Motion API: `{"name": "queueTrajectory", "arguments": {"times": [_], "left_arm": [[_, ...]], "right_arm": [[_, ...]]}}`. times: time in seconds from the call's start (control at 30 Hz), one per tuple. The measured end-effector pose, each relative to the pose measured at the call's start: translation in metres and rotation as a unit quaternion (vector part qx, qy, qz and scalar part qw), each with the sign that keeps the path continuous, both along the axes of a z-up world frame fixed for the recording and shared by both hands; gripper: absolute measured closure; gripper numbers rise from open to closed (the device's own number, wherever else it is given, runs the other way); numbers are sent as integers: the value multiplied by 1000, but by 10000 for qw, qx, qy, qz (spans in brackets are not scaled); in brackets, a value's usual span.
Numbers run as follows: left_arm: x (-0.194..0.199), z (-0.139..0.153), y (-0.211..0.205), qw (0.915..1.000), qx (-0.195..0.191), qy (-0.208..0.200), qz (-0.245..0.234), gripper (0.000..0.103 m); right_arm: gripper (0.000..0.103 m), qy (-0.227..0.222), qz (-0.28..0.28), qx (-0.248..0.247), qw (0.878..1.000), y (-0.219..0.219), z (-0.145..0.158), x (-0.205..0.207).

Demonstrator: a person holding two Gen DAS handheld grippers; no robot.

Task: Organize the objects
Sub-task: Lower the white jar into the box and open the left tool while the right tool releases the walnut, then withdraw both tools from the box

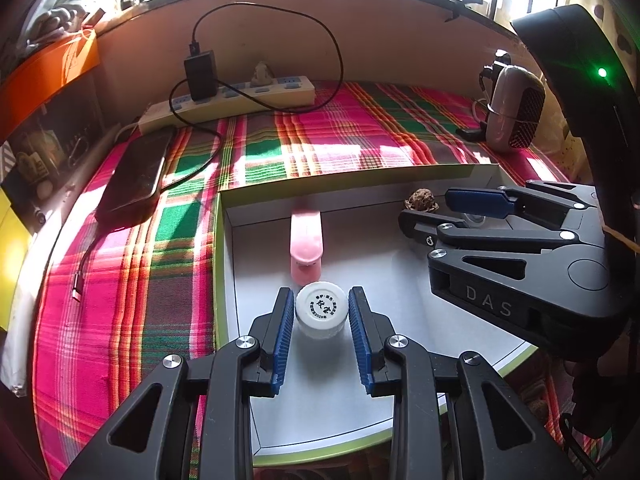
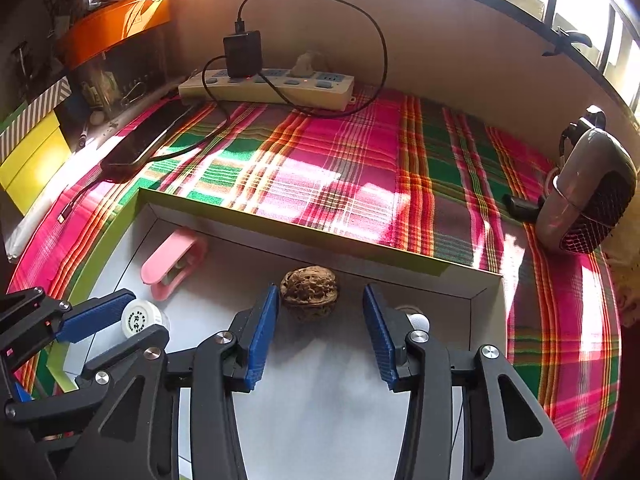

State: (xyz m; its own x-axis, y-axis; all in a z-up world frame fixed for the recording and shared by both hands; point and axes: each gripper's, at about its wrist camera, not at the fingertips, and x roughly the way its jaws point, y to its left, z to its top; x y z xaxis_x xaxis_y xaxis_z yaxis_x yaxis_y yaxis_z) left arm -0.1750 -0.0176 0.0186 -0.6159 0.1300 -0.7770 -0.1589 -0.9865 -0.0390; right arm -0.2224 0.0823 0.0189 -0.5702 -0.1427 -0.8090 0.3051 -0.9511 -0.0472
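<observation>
A shallow green-rimmed box with a white floor lies on the plaid cloth; it also shows in the right wrist view. My left gripper is open, its blue pads on either side of a small white capped jar standing in the box, with slight gaps. The jar shows in the right wrist view. A pink clip lies just beyond it. My right gripper is open above the box floor, with a brown walnut just past its fingertips. A small white object sits behind the right finger.
A power strip with a black charger and cable lies at the back. A dark phone rests on the cloth at left. A grey mesh-fronted device stands at right. Orange and yellow boxes are stacked at far left.
</observation>
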Motion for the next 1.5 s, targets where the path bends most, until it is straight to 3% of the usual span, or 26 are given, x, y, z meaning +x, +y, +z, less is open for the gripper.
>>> {"name": "queueTrajectory", "arguments": {"times": [0.43,0.77,1.5], "left_arm": [[22,19,-3,9998,47,201,-3,73],[50,34,-16,9991,172,384,83,73],[109,19,-47,9987,392,182,261,72]], "right_arm": [[58,176,-119,-167,9996,12,14,24],[58,365,-190,-387,9984,35,27,66],[58,340,389,-872,9949,56,18,165]]}}
